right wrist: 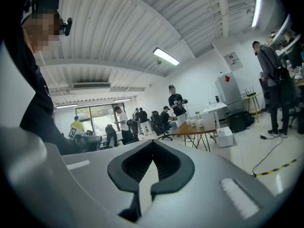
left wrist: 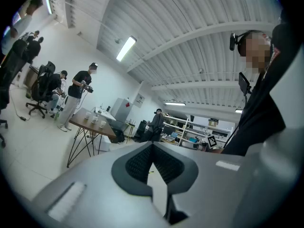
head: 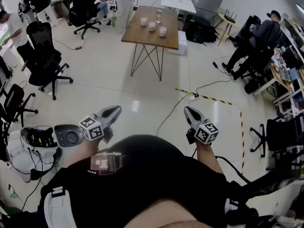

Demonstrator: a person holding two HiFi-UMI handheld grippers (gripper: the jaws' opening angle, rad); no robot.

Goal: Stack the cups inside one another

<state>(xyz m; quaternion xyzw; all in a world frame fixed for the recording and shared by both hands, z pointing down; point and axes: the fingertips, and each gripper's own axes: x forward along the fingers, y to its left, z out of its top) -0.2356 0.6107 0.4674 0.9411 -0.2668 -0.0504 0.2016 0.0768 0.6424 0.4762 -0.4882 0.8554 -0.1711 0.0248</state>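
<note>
- The person's black-clad torso point(head: 156, 175) fills the bottom of the head view. Both grippers are held close in front of it, which looks like a carrying posture and not a working one.
- The left gripper point(head: 112, 113), lower left of centre, has its jaws together with nothing between them. Its own view shows the ribbed pads point(left wrist: 142, 163) meeting at the tip.
- The right gripper point(head: 190, 114), lower right of centre, has its jaws closed and empty as well, the pads point(right wrist: 164, 164) meeting at the tip.
- The cups point(head: 152, 26) stand apart from one another in a loose row on the wooden table point(head: 142, 36) at the top centre, well away from both grippers. None is stacked, so the task appears not to have begun; the person probably has to walk to the table first.
- A clear glass vessel point(head: 158, 16) stands just behind the cups.
- Bare pale floor point(head: 118, 89) lies between the person and the table.
- A cable under yellow-black tape point(head: 213, 99) crosses the floor to the right, and black office chairs point(head: 43, 56) stand at the left; neither seems to block the way.
</note>
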